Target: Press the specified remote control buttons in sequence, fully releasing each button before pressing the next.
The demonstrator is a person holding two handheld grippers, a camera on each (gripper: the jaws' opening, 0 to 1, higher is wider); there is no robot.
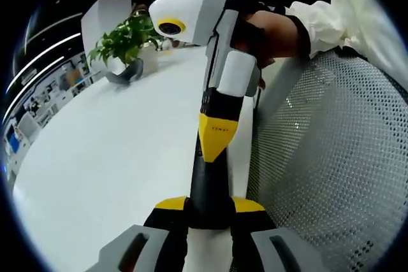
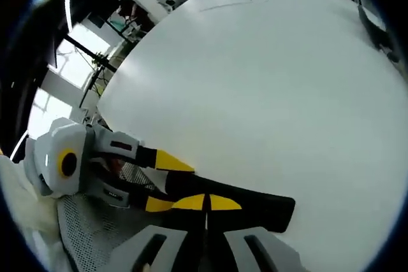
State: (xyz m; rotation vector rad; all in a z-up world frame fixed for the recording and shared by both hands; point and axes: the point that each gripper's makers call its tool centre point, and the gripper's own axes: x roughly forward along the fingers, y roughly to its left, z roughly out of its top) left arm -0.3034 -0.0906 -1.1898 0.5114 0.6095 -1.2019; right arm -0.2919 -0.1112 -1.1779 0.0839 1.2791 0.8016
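A: How should this press go?

B: The left gripper [image 1: 210,205], at six o'clock in the left gripper view, is clenched on the near end of the remote [image 1: 210,179]. I'd hold that grip level and steady. The right gripper [image 2: 206,203] has its jaws closed together, empty, with the yellow tips down on the remote's top face. I'd push straight down, gently, then lift fully clear before going to the next button.

A: Which button is it on?

B: I can't tell, because the tips cover that spot and no keys can be made out.

A: And the remote itself?

B: It's a slim black bar with a plain surface. In the right gripper view it runs from six towards four o'clock over the white table [image 2: 255,81], and the mesh chair [image 1: 331,157] sits at three o'clock in the left gripper view
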